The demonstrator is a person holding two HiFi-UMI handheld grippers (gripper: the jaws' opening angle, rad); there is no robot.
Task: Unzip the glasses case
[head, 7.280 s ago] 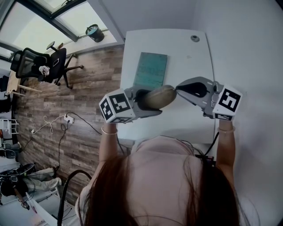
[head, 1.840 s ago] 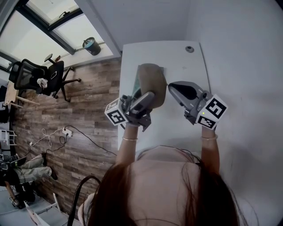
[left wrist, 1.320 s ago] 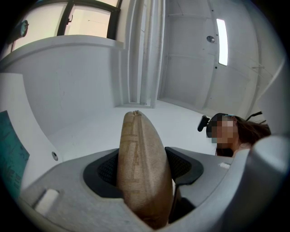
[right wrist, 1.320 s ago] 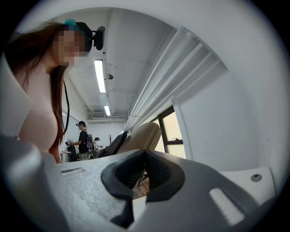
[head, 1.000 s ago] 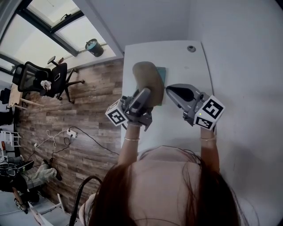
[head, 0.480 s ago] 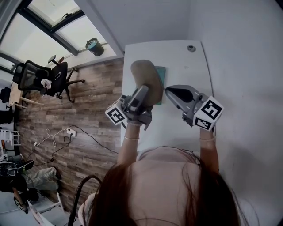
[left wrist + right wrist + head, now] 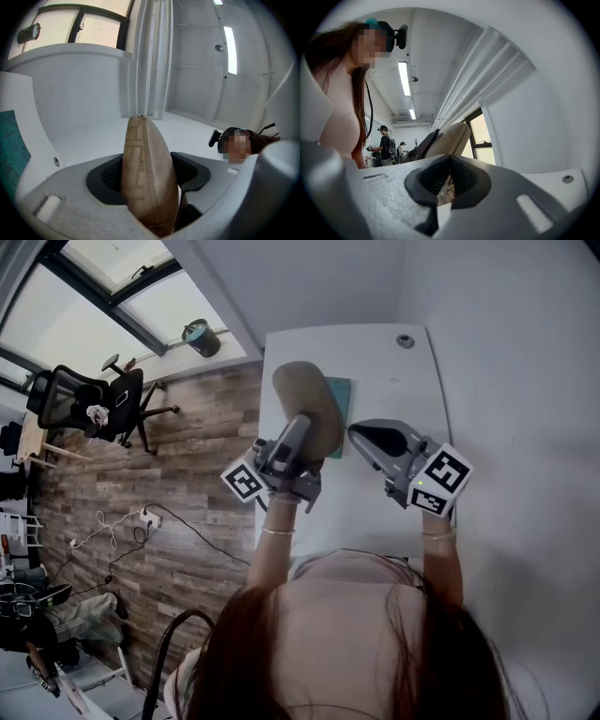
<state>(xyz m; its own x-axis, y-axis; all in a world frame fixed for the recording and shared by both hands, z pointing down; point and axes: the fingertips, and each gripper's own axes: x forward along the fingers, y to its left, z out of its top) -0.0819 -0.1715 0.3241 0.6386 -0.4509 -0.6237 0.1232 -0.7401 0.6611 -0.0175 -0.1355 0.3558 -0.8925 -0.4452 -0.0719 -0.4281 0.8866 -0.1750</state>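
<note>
A tan fabric glasses case (image 7: pixel 307 407) stands on end above the white table (image 7: pixel 394 381), tilted away from me. My left gripper (image 7: pixel 298 435) is shut on its lower part. In the left gripper view the case (image 7: pixel 146 164) fills the gap between the dark pads (image 7: pixel 190 171), seam edge toward the camera. My right gripper (image 7: pixel 354 431) hovers just right of the case, apart from it, shut with nothing in it. In the right gripper view the pads (image 7: pixel 465 176) meet, and the case (image 7: pixel 449 138) shows beyond them.
A teal book (image 7: pixel 341 401) lies on the table behind the case. A round cable grommet (image 7: pixel 404 341) sits near the far edge. A white wall runs along the right. The table's left edge drops to wood floor with an office chair (image 7: pixel 89 395).
Since the oldest frame the case has been swung from lying across to standing on end. Over the last second it leaned slightly left; the right gripper barely shifted.
</note>
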